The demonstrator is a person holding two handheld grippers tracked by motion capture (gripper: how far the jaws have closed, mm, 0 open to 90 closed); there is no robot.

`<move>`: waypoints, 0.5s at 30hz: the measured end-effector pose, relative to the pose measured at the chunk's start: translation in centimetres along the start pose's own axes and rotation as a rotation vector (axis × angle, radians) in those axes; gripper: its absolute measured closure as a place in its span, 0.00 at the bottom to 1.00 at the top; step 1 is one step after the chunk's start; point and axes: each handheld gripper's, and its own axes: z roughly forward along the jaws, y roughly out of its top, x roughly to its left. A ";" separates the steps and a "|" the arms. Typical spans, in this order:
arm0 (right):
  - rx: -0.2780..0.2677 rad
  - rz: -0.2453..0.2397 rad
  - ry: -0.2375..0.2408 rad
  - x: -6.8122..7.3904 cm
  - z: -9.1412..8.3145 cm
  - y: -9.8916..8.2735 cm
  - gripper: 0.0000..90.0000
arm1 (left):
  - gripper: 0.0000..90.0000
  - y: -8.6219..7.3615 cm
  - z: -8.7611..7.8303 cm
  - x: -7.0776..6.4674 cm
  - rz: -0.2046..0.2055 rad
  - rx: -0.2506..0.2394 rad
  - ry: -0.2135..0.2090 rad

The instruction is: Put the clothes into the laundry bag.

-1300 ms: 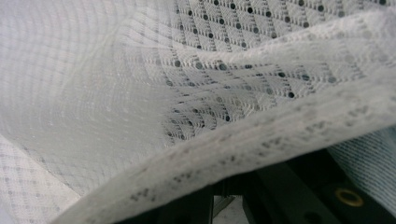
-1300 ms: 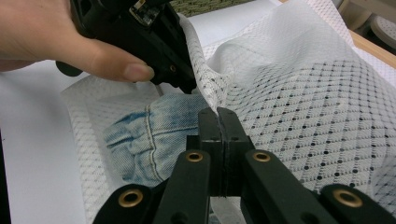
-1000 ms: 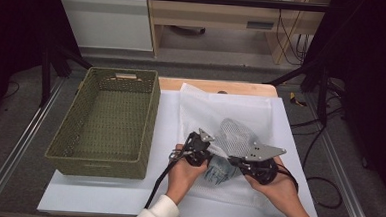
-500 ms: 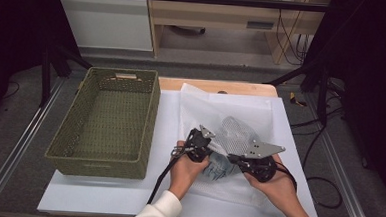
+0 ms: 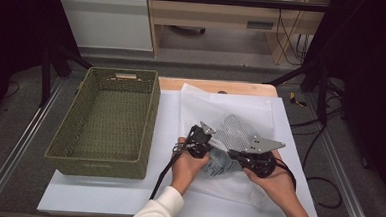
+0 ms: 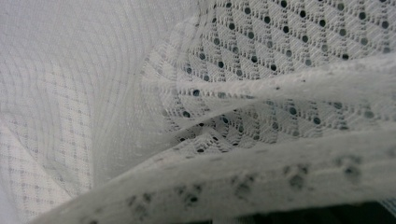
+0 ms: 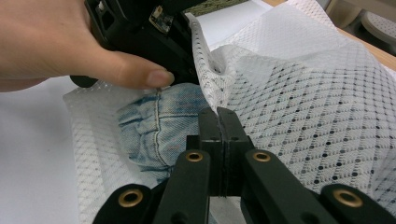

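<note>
Both the left gripper (image 5: 203,135) and right gripper (image 5: 242,154) stay clenched on the mesh bag (image 5: 239,133), little changed, holding its mouth around the jeans (image 7: 156,123).

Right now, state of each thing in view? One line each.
mesh laundry bag: mouth held open, lying on the table
denim garment: bunched, partly inside the bag's opening
green basket: upright, empty
left gripper: shut on the mesh laundry bag's edge
right gripper: shut on the mesh laundry bag's edge
</note>
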 end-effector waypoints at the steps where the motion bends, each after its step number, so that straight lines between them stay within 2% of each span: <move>1: -0.001 0.001 -0.002 0.0 0.0 0.0 1.00 | 1.00 0.0 -0.1 0.0 -0.001 0.002 -0.003; 6: -0.011 0.007 -0.004 0.0 -0.3 0.0 1.00 | 1.00 -0.7 -1.1 -0.3 0.001 -0.010 -0.019; 12: -0.025 0.013 -0.001 0.1 -0.6 0.0 1.00 | 1.00 -2.0 -3.7 0.1 -0.021 -0.050 -0.047; 15: -0.028 0.007 -0.001 0.2 -0.6 0.1 1.00 | 1.00 -2.6 -5.2 -0.2 -0.002 -0.057 -0.062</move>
